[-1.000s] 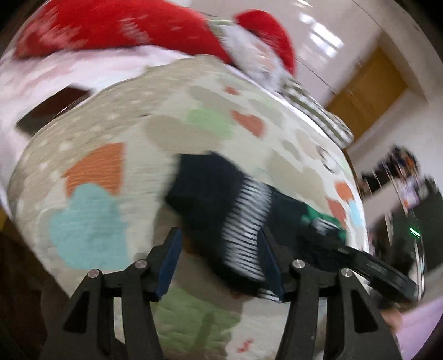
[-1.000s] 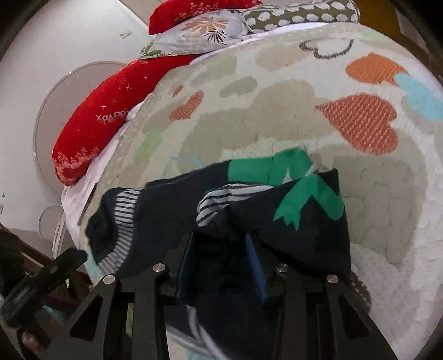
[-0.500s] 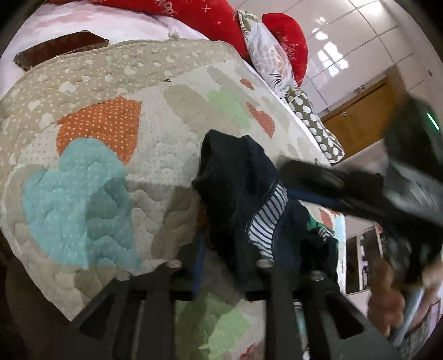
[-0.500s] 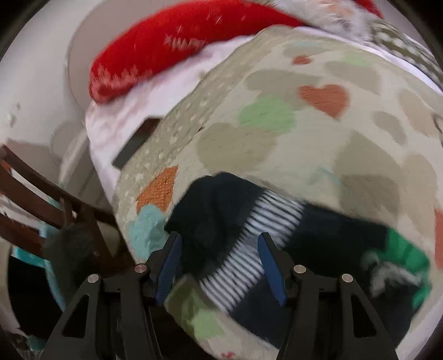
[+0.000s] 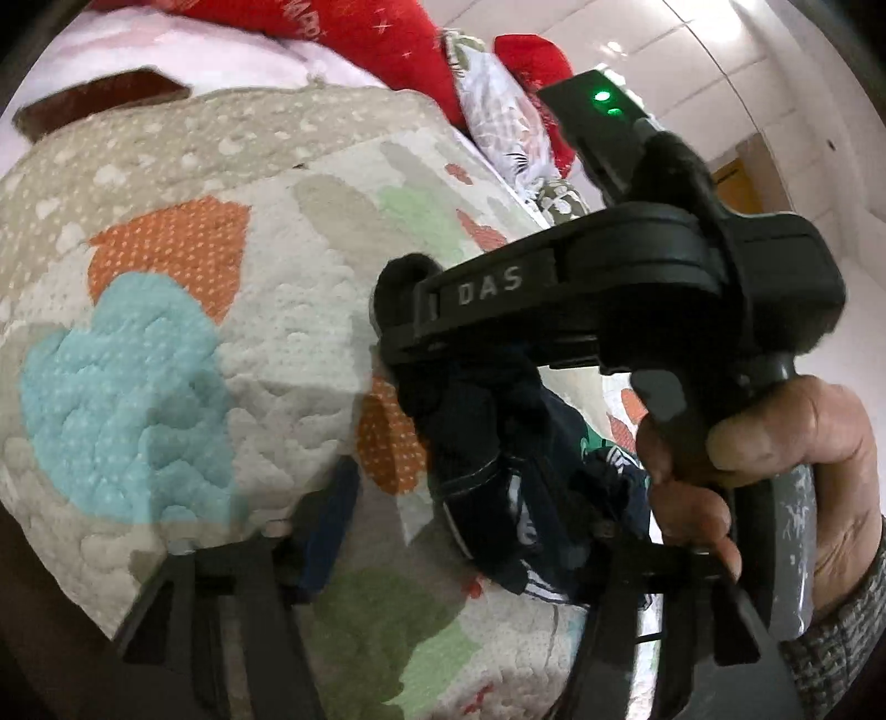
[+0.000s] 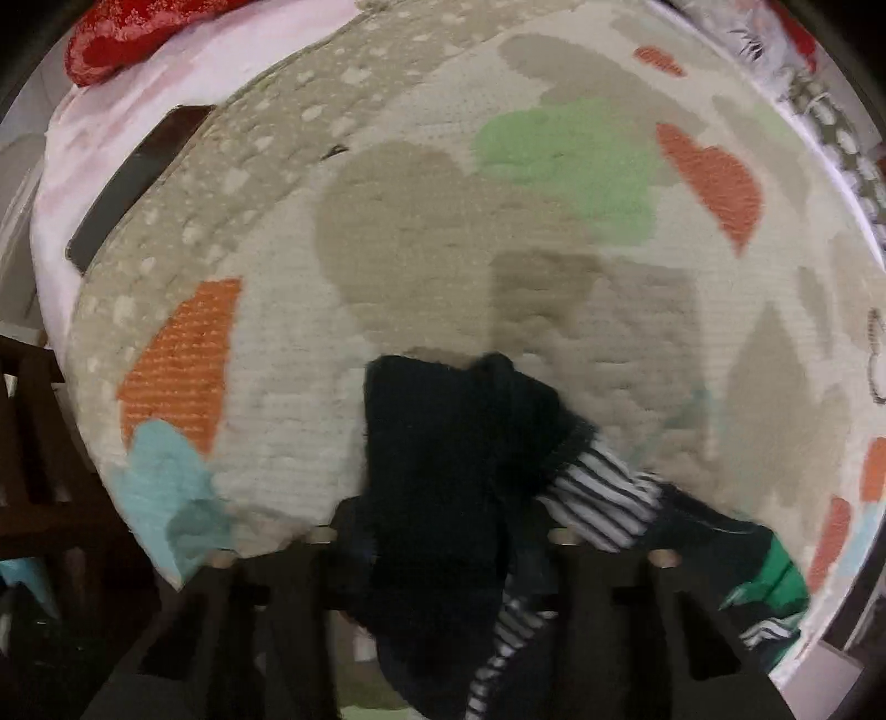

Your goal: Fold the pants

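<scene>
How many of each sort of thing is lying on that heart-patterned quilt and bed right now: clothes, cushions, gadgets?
Navy pants with striped trim: 1
Red cushions: 2
Floral pillow: 1
Spotted pillow: 1
Dark flat device, perhaps a phone: 1
Handheld grippers: 2
Total: 8

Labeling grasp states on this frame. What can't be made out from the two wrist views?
- Left wrist view: the right gripper and the hand cover most of the pants; the left gripper has its far finger hidden behind them, so its grasp is unclear.
- Right wrist view: the dark pants bunch over the pads, hiding the contact; motion blur softens it.
- Neither view shows the pants' full layout or fold state.
</scene>
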{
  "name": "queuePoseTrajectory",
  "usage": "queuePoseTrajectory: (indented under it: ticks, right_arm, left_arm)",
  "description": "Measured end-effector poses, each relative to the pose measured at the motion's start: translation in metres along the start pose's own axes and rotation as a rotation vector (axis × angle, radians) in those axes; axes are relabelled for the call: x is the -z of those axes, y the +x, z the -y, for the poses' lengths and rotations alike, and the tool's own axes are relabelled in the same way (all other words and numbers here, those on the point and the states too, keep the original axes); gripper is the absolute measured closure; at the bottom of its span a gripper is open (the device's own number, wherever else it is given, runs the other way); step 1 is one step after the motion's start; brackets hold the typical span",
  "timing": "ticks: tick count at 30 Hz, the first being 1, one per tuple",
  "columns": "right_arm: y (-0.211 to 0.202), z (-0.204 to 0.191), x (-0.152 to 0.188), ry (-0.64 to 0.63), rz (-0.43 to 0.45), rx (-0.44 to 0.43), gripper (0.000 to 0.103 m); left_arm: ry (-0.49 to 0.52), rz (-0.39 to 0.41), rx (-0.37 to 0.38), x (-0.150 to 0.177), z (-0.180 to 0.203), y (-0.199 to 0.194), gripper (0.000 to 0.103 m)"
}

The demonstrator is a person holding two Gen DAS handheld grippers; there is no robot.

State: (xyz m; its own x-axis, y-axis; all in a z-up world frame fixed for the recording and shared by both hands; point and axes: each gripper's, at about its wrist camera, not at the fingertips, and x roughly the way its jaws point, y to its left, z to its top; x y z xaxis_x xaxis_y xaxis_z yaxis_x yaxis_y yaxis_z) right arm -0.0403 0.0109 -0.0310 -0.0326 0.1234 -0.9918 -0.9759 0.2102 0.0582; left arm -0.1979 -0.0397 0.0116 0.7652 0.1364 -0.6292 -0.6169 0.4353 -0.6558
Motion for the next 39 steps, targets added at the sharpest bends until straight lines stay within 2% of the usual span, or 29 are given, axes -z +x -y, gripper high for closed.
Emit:
queuePoseTrajectory:
  ticks: [1, 7, 11, 14, 18, 21, 25, 28, 32, 34, 38, 39]
  right_arm:
    - [-0.006, 0.004, 0.004, 0.009, 0.022, -0.014, 0.072]
    - [-0.050, 0.034, 0.040, 0.082, 0.168, -0.129, 0.073]
    - [-0.080, 0.062, 0.069, 0.166, 0.268, -0.224, 0.073]
    - [-0.103, 0.092, 0.105, 0.236, 0.357, -0.284, 0.073]
    - [-0.115, 0.125, 0.137, 0.308, 0.429, -0.312, 0.073]
    - [-0.115, 0.151, 0.168, 0.351, 0.474, -0.297, 0.073]
    - [-0.108, 0.187, 0.208, 0.422, 0.519, -0.333, 0.072]
    - [-0.094, 0.207, 0.227, 0.472, 0.533, -0.322, 0.067]
    - [-0.080, 0.226, 0.250, 0.536, 0.556, -0.340, 0.049]
    - [-0.080, 0.240, 0.267, 0.585, 0.594, -0.355, 0.048]
    - [-0.099, 0.257, 0.293, 0.654, 0.722, -0.374, 0.047]
    - [-0.109, 0.259, 0.300, 0.653, 0.786, -0.400, 0.047]
  left_arm:
    - [0.021, -0.007, -0.003, 0.001, 0.005, 0.001, 0.073]
    - [0.127, -0.017, -0.045, 0.003, 0.040, 0.008, 0.074]
    - [0.241, -0.030, -0.038, 0.007, 0.077, 0.009, 0.074]
    - [0.302, -0.051, -0.029, 0.012, 0.104, 0.011, 0.074]
    - [0.364, -0.080, -0.015, 0.019, 0.128, 0.015, 0.070]
    - [0.387, -0.095, -0.027, 0.024, 0.141, 0.018, 0.059]
    - [0.378, -0.121, -0.068, 0.024, 0.149, 0.030, 0.058]
    - [0.369, -0.144, -0.099, 0.023, 0.152, 0.039, 0.058]
    - [0.388, -0.141, -0.138, 0.026, 0.161, 0.042, 0.056]
    - [0.401, -0.143, -0.154, 0.027, 0.166, 0.046, 0.056]
    - [0.417, -0.175, -0.171, 0.034, 0.172, 0.066, 0.056]
    - [0.417, -0.191, -0.173, 0.038, 0.172, 0.071, 0.056]
